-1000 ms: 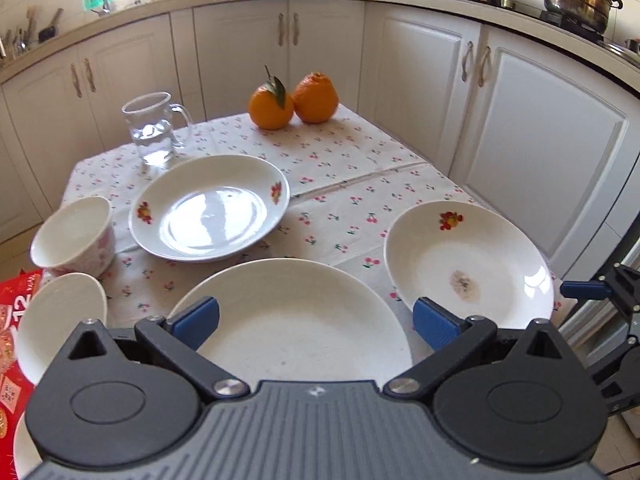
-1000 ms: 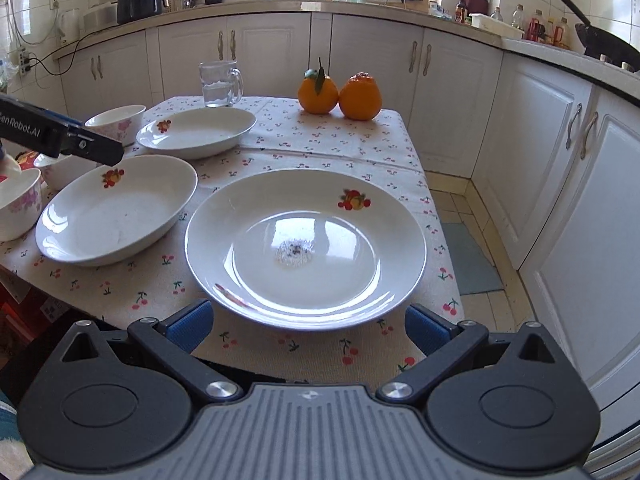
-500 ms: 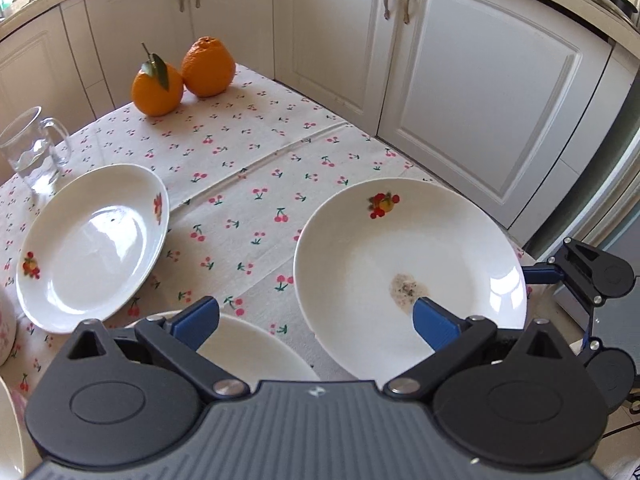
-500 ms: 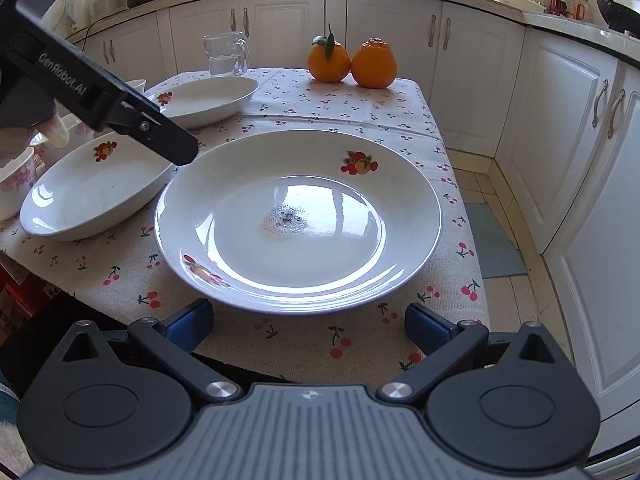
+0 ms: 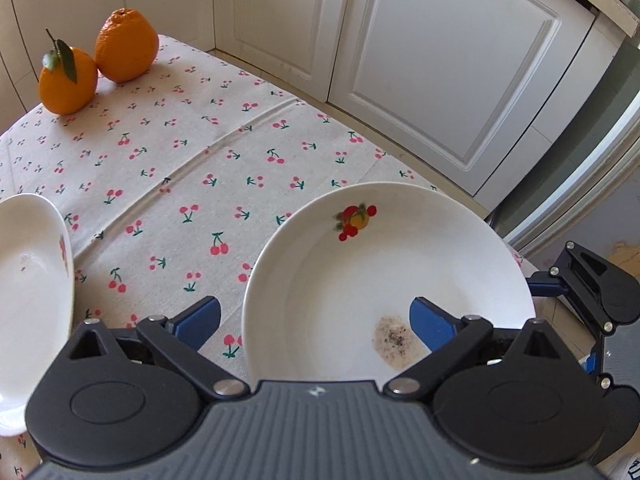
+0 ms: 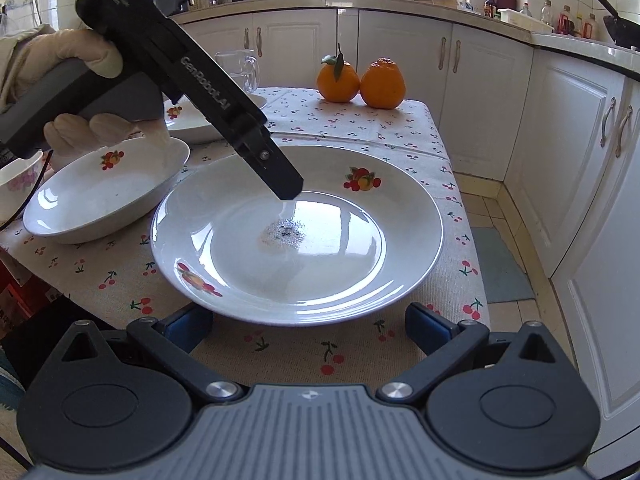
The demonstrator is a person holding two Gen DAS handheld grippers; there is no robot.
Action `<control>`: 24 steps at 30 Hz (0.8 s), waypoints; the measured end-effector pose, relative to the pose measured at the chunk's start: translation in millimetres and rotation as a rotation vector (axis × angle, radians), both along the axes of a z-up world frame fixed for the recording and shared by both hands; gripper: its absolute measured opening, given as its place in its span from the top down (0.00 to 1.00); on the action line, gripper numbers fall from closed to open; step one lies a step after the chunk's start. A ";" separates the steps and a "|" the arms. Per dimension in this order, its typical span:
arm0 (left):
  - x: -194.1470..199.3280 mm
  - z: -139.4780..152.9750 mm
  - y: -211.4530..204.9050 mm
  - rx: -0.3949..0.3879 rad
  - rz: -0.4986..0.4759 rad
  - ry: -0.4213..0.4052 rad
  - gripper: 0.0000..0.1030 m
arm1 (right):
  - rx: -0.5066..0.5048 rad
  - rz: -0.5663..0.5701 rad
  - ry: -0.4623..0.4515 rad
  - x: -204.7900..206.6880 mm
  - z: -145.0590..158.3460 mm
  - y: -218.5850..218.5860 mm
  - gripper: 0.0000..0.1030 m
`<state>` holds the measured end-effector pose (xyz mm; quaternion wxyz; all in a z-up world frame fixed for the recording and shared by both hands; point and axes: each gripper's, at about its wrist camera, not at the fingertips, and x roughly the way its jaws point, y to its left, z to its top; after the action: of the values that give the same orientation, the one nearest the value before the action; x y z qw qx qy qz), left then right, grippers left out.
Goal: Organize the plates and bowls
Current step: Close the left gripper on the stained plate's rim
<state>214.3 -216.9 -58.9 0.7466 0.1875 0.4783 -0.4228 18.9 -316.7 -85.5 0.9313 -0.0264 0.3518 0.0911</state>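
A large white plate [image 6: 304, 236] with fruit prints and a dark smudge in its middle lies at the table's near right corner; it also shows in the left wrist view [image 5: 384, 276]. My left gripper [image 5: 316, 320] is open, its jaws straddling the plate's left rim, one finger over the inside; in the right wrist view [image 6: 280, 176] it reaches down over the plate. My right gripper [image 6: 308, 326] is open just before the plate's near rim. A second deep plate [image 6: 108, 188] lies to the left, a third [image 6: 200, 120] behind it, and a small bowl [image 6: 18, 184] at far left.
Two oranges [image 6: 360, 80] stand at the back of the cherry-print tablecloth [image 5: 192, 168], with a glass mug [image 6: 240, 70] behind the left gripper. White cabinets [image 6: 560, 140] run along the right and back. The table edge drops off right of the plate.
My left gripper has moved right and down over the large plate. My right gripper has moved closer to the plate's near rim. Both stay open.
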 end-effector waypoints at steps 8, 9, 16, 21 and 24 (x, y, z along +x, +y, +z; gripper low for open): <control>10.5 -4.9 -7.6 0.005 -0.032 0.053 0.24 | -0.013 0.038 -0.002 2.1 2.9 2.8 0.03; 11.1 -5.2 -8.8 0.008 -0.036 0.056 0.25 | -0.011 0.043 -0.001 2.3 3.2 2.8 0.04; 16.0 -4.2 -14.1 0.024 -0.063 0.054 0.33 | -0.002 0.067 0.007 3.8 3.0 -1.1 0.05; 19.5 -4.2 -18.0 0.035 -0.097 0.057 0.34 | -0.008 0.082 0.010 4.7 3.4 -0.2 0.05; 20.4 -3.8 -18.9 0.037 -0.098 0.064 0.34 | -0.009 0.084 0.012 4.5 3.0 -0.1 0.05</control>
<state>234.7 -235.8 -62.7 0.7057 0.2108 0.4999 -0.4557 23.4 -316.8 -82.4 0.9243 -0.0450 0.3566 0.1288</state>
